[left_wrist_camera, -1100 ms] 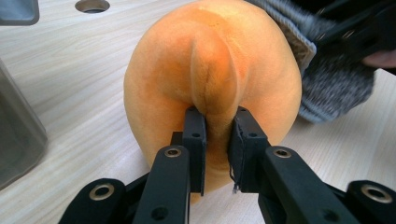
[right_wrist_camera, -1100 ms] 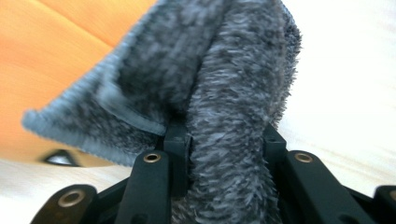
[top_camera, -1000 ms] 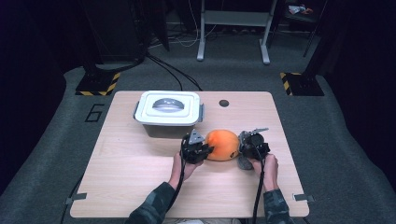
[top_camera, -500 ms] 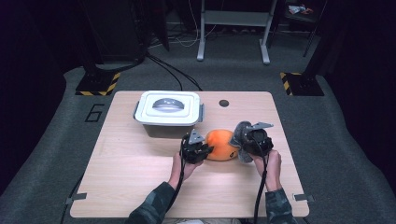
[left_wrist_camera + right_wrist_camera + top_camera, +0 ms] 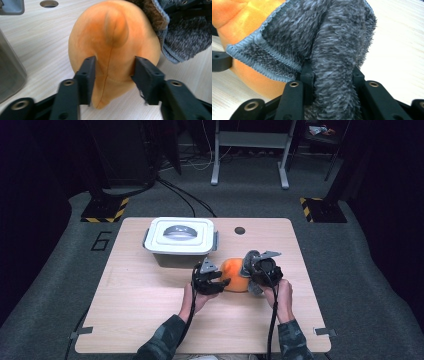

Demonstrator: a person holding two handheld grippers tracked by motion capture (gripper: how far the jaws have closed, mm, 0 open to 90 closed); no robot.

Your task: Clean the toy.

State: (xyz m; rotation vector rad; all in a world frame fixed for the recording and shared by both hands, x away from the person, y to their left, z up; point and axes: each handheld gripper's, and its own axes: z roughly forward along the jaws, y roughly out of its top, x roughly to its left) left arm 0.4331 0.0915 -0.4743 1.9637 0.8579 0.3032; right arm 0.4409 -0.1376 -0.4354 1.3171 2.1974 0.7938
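Note:
An orange plush toy (image 5: pixel 234 274) lies on the wooden table (image 5: pixel 140 315), in front of the white box. My left gripper (image 5: pixel 220 281) sits at its left end. In the left gripper view the jaws (image 5: pixel 114 67) have just been opening and now flank the plush toy's (image 5: pixel 112 42) narrow end without squeezing it. My right gripper (image 5: pixel 248 270) is at the toy's right side, shut on a fold of grey fuzzy cloth (image 5: pixel 332 37) that drapes over the orange plush (image 5: pixel 242 15). That cloth (image 5: pixel 180 37) also covers the toy's far right side in the left gripper view.
A white lidded container (image 5: pixel 180 239) stands just behind the toy, close to my left gripper. A round hole (image 5: pixel 240 230) is in the table near its back edge. Stands and striped bases sit on the floor beyond.
The left jaws have spread apart around the plush toy. The right gripper has risen and shifted a little leftward with the grey cloth in it.

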